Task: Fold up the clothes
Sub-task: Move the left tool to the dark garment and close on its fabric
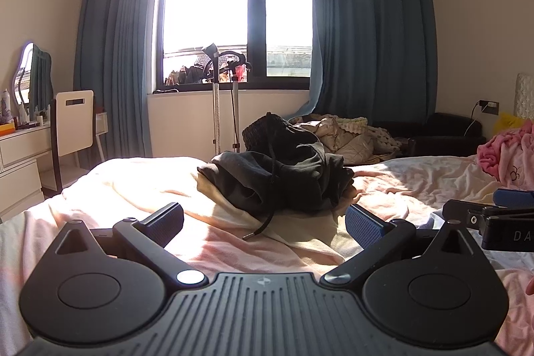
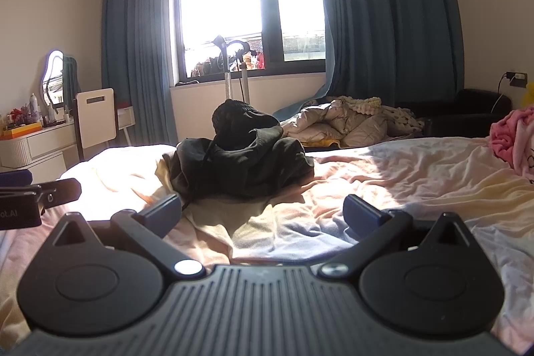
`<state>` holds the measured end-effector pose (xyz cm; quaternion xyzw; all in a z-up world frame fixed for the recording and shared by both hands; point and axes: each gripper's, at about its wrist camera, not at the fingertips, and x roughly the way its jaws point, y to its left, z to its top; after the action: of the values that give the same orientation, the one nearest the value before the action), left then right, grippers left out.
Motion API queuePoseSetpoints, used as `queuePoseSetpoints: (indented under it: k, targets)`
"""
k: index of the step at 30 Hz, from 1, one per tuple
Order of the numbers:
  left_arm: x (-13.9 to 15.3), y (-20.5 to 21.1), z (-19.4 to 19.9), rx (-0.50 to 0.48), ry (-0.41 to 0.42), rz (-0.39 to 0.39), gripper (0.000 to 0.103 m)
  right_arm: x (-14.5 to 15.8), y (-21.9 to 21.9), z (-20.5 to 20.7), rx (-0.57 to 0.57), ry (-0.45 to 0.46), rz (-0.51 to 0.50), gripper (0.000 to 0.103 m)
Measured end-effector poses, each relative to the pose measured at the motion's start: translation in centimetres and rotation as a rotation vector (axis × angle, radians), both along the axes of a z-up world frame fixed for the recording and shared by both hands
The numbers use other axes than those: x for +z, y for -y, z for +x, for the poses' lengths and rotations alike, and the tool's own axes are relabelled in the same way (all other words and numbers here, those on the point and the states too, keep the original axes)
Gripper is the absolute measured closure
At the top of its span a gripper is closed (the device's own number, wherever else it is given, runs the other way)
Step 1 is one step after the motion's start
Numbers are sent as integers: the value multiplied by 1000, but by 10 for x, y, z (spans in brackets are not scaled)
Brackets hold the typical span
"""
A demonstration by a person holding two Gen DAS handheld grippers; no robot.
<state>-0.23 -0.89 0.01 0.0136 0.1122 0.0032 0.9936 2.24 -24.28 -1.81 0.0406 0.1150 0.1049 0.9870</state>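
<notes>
A crumpled black garment [image 1: 283,169] [image 2: 240,155] with a ribbed waistband and a loose drawstring [image 1: 263,222] lies heaped in the middle of the bed. My left gripper [image 1: 263,219] hovers low over the sheet just short of the heap, open, nothing between its fingers. My right gripper [image 2: 262,211] is also open and empty, a little nearer than the heap and to its right. Each gripper shows at the edge of the other's view: the right one [image 1: 490,219] and the left one [image 2: 40,192].
The bed [image 2: 400,175] has a rumpled pale pink and cream sheet. Pink clothing [image 1: 507,155] lies at the right edge. Beyond the bed are a pile of beige bedding [image 2: 347,122], a dark armchair [image 2: 477,112], a garment steamer stand [image 1: 217,109], a white chair [image 1: 73,122] and a dressing table [image 1: 20,152].
</notes>
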Motion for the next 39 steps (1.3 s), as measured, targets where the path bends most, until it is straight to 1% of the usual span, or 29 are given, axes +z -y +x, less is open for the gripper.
queuePoseSetpoints:
  k: [2, 5, 7, 9, 12, 15, 16, 18, 19, 21, 23, 27, 30, 33, 34, 36, 38, 39]
  targets:
    - [1, -1, 2, 0, 4, 1, 0, -1, 1, 1, 1, -5, 11, 0]
    - [8, -1, 8, 39, 49, 49, 0, -1, 2, 1, -5, -8, 19, 0]
    - [14, -1, 16, 36, 62, 62, 0, -2, 3, 0, -12, -8, 16, 0]
    - [17, 1, 29, 17, 54, 85, 0, -4, 5, 1, -20, -13, 20, 0]
    - [18, 11, 55, -9, 28, 141, 0, -7, 9, 7, -34, -23, 32, 0]
    - [19, 21, 89, -32, 6, 154, 0, -12, 13, 15, -53, -33, 53, 0]
    - [19, 23, 103, -55, 2, 151, 0, -14, 14, 17, -64, -36, 54, 0]
    - [17, 30, 131, -93, 19, 144, 0, -18, 17, 23, -95, -41, 48, 0]
    - [17, 34, 144, -91, 18, 145, 0, -20, 19, 25, -107, -44, 50, 0]
    - [13, 42, 180, -82, -24, 129, 0, -25, 26, 32, -122, -54, 73, 0]
    - [7, 52, 214, -73, -59, 108, 0, -31, 33, 39, -135, -72, 111, 0]
    - [-6, 72, 276, -49, -111, 98, 0, -46, 42, 56, -152, -112, 178, 0]
    - [-16, 93, 317, -48, -122, 125, 0, -57, 42, 66, -152, -138, 184, 0]
    - [-25, 117, 356, -34, -150, 177, 0, -67, 39, 77, -146, -153, 180, 0]
    - [-28, 125, 368, -29, -154, 194, 2, -70, 38, 80, -146, -158, 174, 0]
    - [-34, 140, 389, -17, -146, 232, 4, -77, 38, 86, -148, -169, 164, 0]
    - [-41, 151, 410, 18, -149, 279, 5, -83, 39, 92, -152, -181, 177, 0]
    - [-45, 154, 420, 40, -166, 293, 11, -86, 40, 95, -152, -189, 188, 0]
